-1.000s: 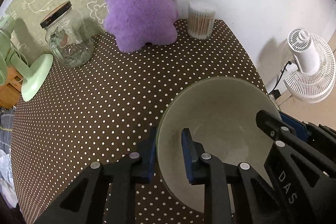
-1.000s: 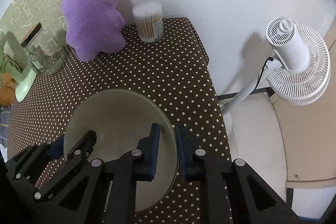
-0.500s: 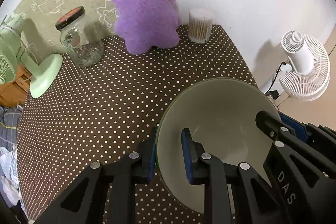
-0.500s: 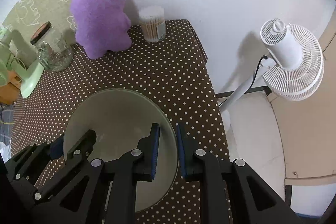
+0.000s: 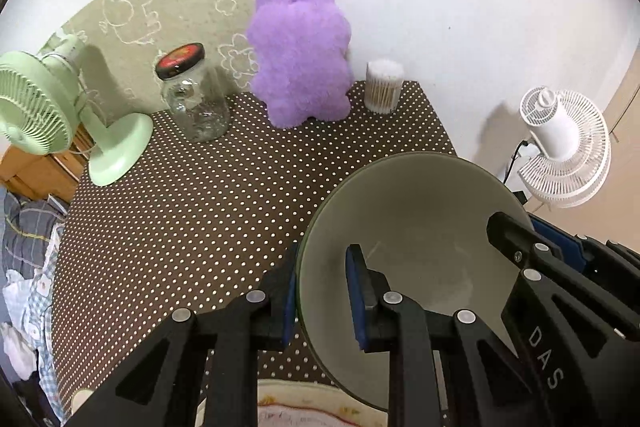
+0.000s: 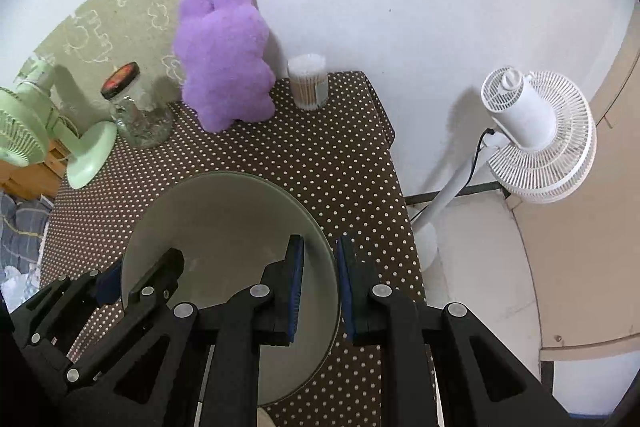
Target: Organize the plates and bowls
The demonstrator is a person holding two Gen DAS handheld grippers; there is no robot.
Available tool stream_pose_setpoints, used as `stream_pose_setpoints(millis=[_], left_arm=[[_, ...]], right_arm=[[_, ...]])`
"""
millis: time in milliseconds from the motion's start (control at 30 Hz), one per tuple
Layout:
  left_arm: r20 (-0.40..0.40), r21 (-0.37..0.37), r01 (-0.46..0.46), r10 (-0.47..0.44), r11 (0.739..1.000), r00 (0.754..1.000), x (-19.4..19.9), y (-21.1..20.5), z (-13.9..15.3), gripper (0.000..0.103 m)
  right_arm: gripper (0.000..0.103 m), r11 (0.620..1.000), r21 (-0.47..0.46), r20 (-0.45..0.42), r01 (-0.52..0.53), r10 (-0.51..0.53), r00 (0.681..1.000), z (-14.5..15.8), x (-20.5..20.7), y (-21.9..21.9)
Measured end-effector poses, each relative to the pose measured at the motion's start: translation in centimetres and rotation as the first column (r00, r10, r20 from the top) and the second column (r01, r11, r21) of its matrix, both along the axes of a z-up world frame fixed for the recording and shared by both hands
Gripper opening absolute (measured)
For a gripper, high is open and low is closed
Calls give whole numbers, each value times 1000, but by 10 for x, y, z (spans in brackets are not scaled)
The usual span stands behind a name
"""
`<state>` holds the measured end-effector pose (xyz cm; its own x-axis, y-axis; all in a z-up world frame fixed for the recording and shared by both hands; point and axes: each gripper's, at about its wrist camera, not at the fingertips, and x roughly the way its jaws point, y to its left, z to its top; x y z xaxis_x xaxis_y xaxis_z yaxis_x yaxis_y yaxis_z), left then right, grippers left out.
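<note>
A large grey-green bowl hangs above the brown polka-dot table, held by both grippers. My left gripper is shut on the bowl's left rim, one blue pad inside and one outside. My right gripper is shut on the right rim of the same bowl. Each view shows the other gripper at the opposite rim: the right gripper and the left gripper. A patterned plate edge peeks out below the bowl at the bottom of the left wrist view.
Along the back of the table stand a purple plush toy, a glass jar with a dark lid, a cotton swab container and a green desk fan. A white floor fan stands off the table's right edge.
Both grippers have risen together with the bowl. The table objects now look smaller and farther away, and more of the wall and both fans shows.
</note>
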<state>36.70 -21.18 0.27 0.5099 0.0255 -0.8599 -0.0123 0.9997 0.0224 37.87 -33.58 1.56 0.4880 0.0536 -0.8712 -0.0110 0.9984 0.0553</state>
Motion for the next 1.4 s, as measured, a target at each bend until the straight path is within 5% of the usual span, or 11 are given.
stream_pose_setpoints(millis=[633,1400], left_arm=[[65,-15,-4,5,1000,998,-64,20,37,20],[81,-32,8,-5,999,997,-114,131,52,20]], right_arm=[[21,999,-44,67,-10,13,998,46,-69,25],[21,999,-54,80,9,-4,997,64,-123,137]])
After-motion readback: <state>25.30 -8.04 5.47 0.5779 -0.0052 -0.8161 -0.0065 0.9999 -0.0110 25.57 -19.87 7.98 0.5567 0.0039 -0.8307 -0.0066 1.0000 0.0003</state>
